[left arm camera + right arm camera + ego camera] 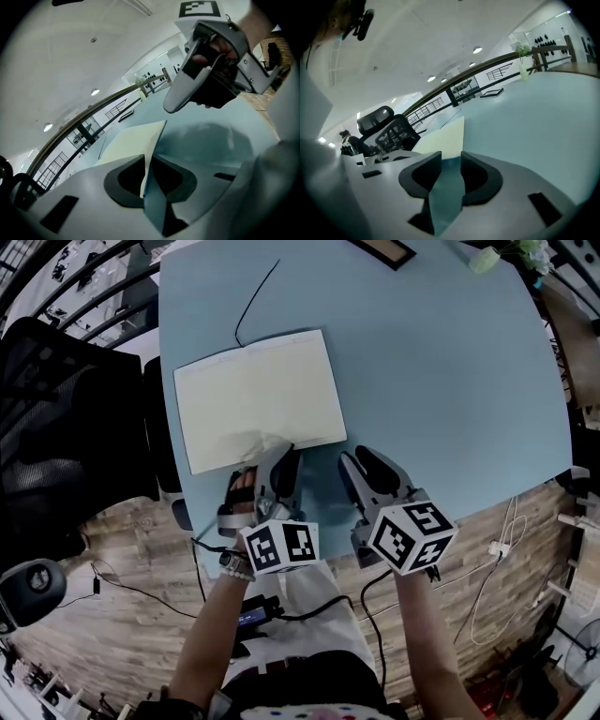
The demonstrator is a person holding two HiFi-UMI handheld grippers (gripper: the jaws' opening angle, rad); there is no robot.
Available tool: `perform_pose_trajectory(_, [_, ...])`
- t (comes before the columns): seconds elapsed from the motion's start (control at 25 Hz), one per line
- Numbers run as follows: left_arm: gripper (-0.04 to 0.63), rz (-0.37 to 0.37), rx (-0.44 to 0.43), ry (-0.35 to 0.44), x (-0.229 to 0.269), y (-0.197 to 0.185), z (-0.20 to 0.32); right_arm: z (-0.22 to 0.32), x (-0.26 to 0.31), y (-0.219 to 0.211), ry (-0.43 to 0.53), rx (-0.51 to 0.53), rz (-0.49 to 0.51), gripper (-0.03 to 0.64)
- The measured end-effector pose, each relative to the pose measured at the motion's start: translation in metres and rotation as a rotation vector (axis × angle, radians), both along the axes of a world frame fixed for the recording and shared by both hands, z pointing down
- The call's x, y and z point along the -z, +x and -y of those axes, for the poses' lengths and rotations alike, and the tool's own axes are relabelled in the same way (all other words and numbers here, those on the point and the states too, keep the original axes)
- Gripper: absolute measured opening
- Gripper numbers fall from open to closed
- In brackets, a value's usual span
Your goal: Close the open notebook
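Clamping the notebook's (253,395) near long edge, your left gripper's (272,457) jaws have it, while your right gripper's (354,456) jaws sit slightly parted, empty, just beside its near corner.

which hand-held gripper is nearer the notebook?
Left. The left hand-held gripper pinches the notebook at its near edge; the right hand-held gripper is over the table, off its near right corner.

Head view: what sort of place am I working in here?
Likely an office or workroom: a black mesh desk chair beside a pale blue table with a notebook on it, a wood-look floor, and recessed ceiling lights.
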State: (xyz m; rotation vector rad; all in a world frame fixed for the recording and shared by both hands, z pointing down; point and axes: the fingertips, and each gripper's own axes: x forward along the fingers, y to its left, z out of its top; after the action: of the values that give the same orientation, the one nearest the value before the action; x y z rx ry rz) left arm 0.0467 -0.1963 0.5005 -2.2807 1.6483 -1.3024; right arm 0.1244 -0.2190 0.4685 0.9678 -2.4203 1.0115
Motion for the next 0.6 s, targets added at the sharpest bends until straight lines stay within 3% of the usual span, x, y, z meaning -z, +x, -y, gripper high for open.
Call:
perform_pose_trajectory(0.4, [0.060,-0.055,0.003,0.007,0.005,0.000,0.000,0.020,-0.021,-0.009,-0.175,-0.058,0.134,0.123])
perform_pose_trajectory(0.6, [0.064,-0.096,0.004,0.011,0.003,-0.001,0.000,0.022,-0.019,-0.011,-0.190,-0.092,0.209,0.064])
